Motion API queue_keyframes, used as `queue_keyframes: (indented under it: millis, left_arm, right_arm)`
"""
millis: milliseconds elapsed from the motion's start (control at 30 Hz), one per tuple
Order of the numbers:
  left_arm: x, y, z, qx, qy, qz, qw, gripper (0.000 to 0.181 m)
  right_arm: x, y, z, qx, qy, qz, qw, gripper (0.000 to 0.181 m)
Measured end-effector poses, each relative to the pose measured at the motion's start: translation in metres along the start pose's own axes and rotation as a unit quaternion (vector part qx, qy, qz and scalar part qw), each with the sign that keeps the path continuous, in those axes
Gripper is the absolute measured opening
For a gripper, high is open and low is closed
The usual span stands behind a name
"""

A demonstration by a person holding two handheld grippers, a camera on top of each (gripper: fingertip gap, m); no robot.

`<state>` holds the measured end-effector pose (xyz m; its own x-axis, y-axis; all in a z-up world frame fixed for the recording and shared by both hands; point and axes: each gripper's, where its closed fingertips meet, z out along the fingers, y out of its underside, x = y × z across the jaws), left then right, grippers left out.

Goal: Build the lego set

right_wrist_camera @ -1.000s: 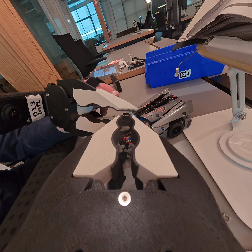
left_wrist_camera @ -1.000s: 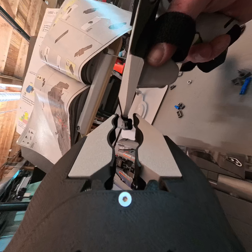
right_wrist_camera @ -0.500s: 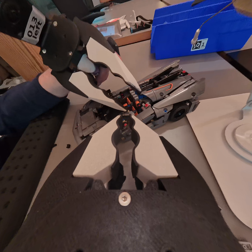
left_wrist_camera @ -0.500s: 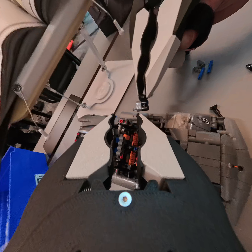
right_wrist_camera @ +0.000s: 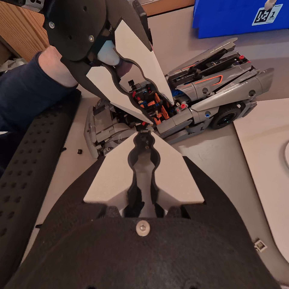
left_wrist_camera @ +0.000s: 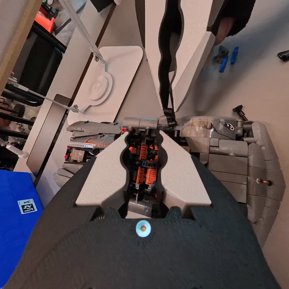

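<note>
A grey table (right_wrist_camera: 195, 156) fills both views. The grey lego car (right_wrist_camera: 203, 93) with orange trim sits mid-frame on it, cockpit exposed. A blue bin (right_wrist_camera: 226, 18) stands in the upper right of the right wrist view. The left gripper (left_wrist_camera: 143, 133) hovers over the cockpit, jaws spread and empty. The right gripper (right_wrist_camera: 143, 132) pinches a small black piece (left_wrist_camera: 169, 117) against the car's side, at the cockpit edge. Loose blue pins (left_wrist_camera: 226, 59) lie at the upper right of the left wrist view.
</note>
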<state>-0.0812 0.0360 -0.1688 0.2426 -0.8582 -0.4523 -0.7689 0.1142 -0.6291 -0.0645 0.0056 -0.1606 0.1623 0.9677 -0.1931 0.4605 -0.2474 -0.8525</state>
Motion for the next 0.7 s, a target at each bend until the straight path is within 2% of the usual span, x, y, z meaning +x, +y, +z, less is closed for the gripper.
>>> queue_keyframes:
  millis: [300, 700]
  left_arm:
    - [0.0041, -0.0012, 0.0050, -0.007, 0.003, 0.007, 1.000, 0.030]
    - [0.0061, 0.0001, 0.0058, -0.010, 0.010, 0.002, 1.000, 0.031]
  right_arm:
    - [0.0016, 0.0025, -0.0017, -0.020, 0.010, 0.002, 1.000, 0.007]
    - [0.0019, -0.0016, 0.0012, -0.011, 0.013, 0.008, 1.000, 0.007]
